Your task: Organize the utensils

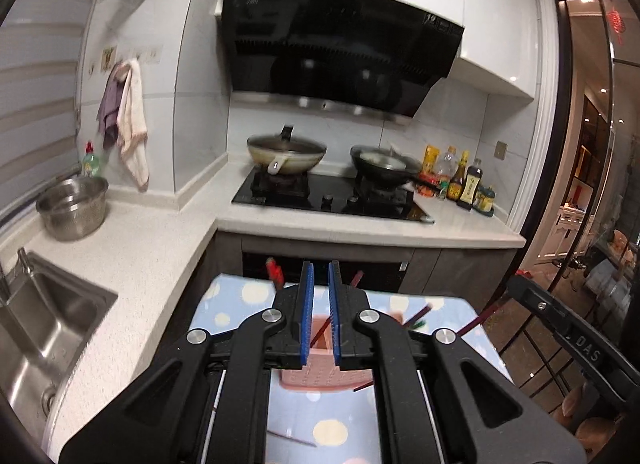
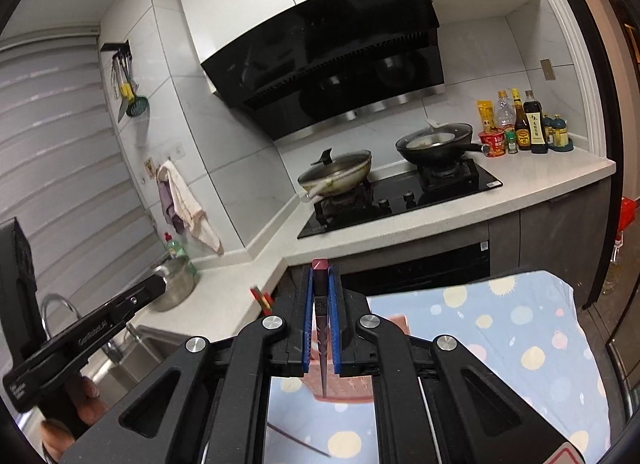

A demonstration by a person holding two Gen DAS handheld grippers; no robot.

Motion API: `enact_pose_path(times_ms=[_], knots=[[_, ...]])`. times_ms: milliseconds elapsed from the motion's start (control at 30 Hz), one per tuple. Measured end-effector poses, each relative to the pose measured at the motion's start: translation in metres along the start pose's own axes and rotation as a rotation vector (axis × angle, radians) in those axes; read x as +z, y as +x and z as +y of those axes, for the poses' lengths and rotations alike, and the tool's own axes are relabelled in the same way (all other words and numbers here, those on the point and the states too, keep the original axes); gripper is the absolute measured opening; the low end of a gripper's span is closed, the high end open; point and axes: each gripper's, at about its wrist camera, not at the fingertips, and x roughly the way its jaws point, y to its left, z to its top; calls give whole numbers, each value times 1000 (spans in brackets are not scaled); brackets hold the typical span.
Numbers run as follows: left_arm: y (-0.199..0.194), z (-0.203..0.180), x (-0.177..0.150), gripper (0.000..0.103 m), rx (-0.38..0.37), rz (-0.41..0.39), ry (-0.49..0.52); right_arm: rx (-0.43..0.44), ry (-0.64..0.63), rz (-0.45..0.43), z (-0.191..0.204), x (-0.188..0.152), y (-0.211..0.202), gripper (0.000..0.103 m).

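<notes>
Clamping a dark red chopstick [image 2: 321,316] in the right gripper [image 2: 320,270], jaws drawn narrow on it, blue pads pressing both its sides. Running lengthwise along the pads, square butt end poking out just past the far tips, thin point hanging down at the near end. Hovering with that point right above the pink perforated holder [image 2: 352,388], not touching it as far as can be told.

Holding the left gripper [image 1: 319,268] just to the left, jaws pulled in to a narrow slit with nothing pinched between the pads. Showing only the holder and a slanting reddish chopstick [image 1: 326,324] behind through that slit. Gripping its handle with a hand [image 2: 86,404] at the near left edge of the right wrist view.

Standing upright on the bench [image 2: 500,344], under a light blue cloth with pale dots, near its left side. Leaning out of the holder to the right, a few more chopsticks [image 1: 420,316]; lying loose on the cloth nearer than the holder, another thin one [image 1: 292,438].

Sitting well beyond the bench, a black hob [image 2: 400,204] carrying two pans, under a black extractor hood [image 2: 340,52]. Lying off to the left, a steel sink [image 1: 48,328].
</notes>
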Motion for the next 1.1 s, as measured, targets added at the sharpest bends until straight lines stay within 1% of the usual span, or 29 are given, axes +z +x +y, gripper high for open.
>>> enact_pose_path(times_ms=[167, 200, 300, 433, 567, 633, 700, 733, 800, 833, 900, 933, 1000, 1100], knots=[[15, 32, -56, 7, 44, 138, -47, -27, 34, 93, -14, -44, -4, 7], [20, 39, -71, 7, 59, 177, -57, -35, 41, 110, -16, -50, -5, 7], [30, 58, -105, 7, 95, 259, -89, -52, 68, 154, -25, -70, -5, 7], [40, 83, -147, 8, 124, 358, -156, -79, 74, 183, -28, -87, -5, 7], [45, 98, -178, 8, 153, 417, -175, -95, 76, 185, -28, -94, -4, 7], [47, 105, -189, 8, 159, 436, -188, -102, 79, 182, -29, -95, -4, 7], [51, 113, -196, 12, 162, 451, -204, -107, 82, 178, -29, -94, -3, 7], [53, 116, -197, 19, 168, 453, -208, -111, 81, 177, -29, -93, -2, 7], [56, 124, -200, 27, 184, 455, -215, -121, 73, 174, -27, -91, -1, 7], [58, 129, -199, 29, 194, 455, -219, -125, 70, 172, -26, -91, 0, 7], [64, 139, -196, 30, 204, 455, -227, -128, 72, 171, -25, -89, 2, 7], [69, 146, -195, 33, 209, 455, -234, -131, 72, 171, -24, -88, 4, 7], [80, 157, -190, 34, 225, 454, -237, -134, 72, 170, -23, -86, 7, 7], [103, 171, -178, 34, 245, 442, -211, -140, 67, 171, -19, -83, 14, 7]])
